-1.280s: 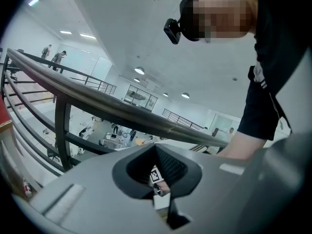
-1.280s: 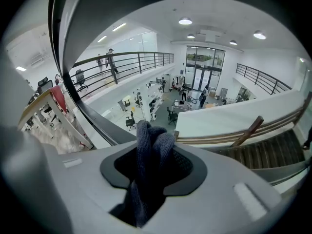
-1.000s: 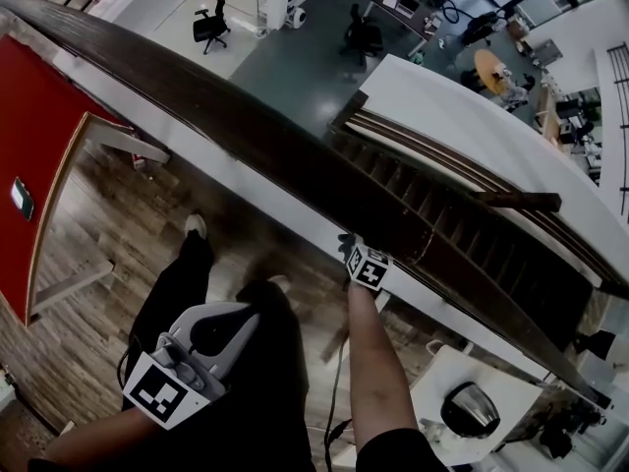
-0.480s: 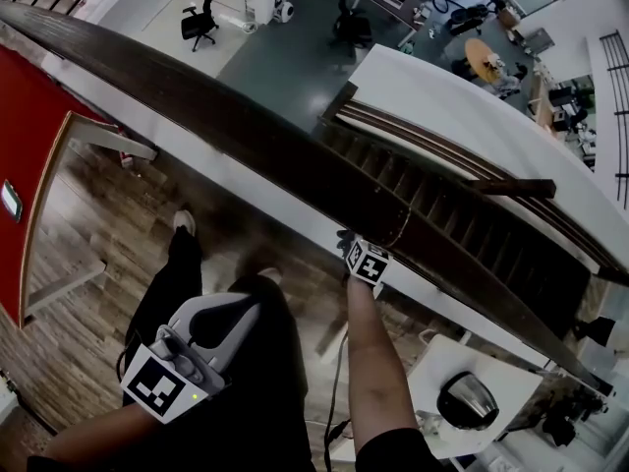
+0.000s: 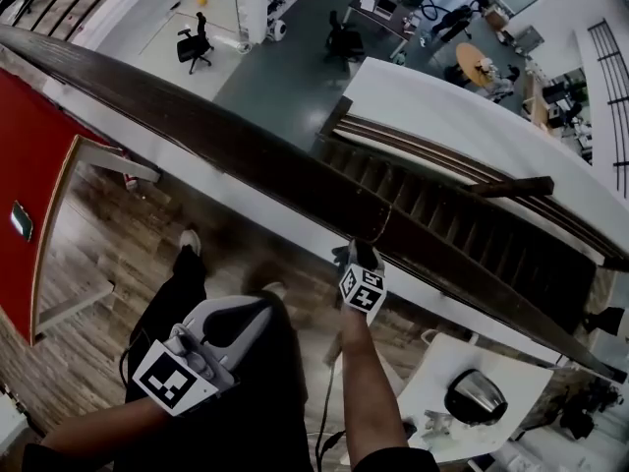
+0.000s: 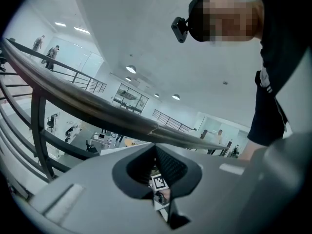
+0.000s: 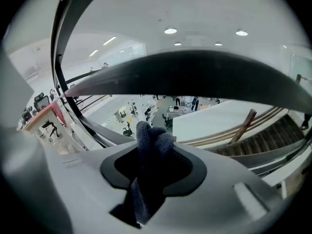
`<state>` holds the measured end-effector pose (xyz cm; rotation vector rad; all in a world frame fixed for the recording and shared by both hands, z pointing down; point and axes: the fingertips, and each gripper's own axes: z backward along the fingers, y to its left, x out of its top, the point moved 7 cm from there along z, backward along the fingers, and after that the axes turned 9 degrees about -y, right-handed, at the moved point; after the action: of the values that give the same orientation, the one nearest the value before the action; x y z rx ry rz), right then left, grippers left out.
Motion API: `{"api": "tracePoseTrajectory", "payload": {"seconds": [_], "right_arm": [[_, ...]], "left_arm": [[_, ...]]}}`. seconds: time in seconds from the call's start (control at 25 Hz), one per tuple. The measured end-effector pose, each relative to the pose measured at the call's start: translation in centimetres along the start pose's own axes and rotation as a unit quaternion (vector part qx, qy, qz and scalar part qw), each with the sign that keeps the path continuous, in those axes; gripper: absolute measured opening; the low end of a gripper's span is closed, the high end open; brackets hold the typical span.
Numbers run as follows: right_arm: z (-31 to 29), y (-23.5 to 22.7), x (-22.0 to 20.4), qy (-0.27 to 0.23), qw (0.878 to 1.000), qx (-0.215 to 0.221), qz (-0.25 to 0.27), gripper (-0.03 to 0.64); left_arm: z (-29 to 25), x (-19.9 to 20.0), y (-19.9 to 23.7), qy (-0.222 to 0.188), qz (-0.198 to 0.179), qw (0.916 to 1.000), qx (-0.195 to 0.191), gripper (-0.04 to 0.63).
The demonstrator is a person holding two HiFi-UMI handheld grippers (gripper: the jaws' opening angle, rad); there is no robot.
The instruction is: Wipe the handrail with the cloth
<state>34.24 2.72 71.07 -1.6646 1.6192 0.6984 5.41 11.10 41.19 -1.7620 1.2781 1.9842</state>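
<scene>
Right gripper (image 5: 360,256): jaws clamped on cloth (image 7: 150,147), just below handrail (image 7: 195,74), which runs crosswise above. Left gripper (image 5: 246,318): jaws closed, empty, farther off.

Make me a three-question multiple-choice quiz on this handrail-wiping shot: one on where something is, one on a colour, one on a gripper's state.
1. Where is the cloth?
A. Lying on the floor
B. Clamped in the right gripper
C. Spread on a desk

2. What colour is the handrail?
A. Dark brown
B. White
C. Bright red

3. What state is the left gripper in?
A. Open around a post
B. Shut on a bottle
C. Shut, holding nothing

Answers:
1 B: the right gripper view shows the blue-grey cloth bunched between that gripper's jaws.
2 A: the head view shows a dark brown rail running diagonally across the picture.
3 C: the left gripper view shows its jaws together with nothing between them.
</scene>
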Motion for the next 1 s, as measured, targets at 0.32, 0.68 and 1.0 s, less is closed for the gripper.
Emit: {"api": "tracePoseTrajectory", "payload": {"seconds": [0.32,0.68,1.0], "right_arm": [[10.7,6.6,5.2,-0.103,0.994,0.011,0.033,0.118],[22.6,13.5,15.5,-0.259,0.966,-0.015,0.007,0.118],[25.1,15.9,18.6,-0.316,0.949,-0.005,0.017,0.115]], "left_arm": [[-0.5,4.5,1.5,-0.060,-0.021,0.9965,-0.054,0.000],[0.1,7.8,4.4,-0.092,-0.012,0.9927,-0.077,0.000],[-1.4,5.9,4.1,-0.087,-0.022,0.9891,-0.116,-0.002]]}}
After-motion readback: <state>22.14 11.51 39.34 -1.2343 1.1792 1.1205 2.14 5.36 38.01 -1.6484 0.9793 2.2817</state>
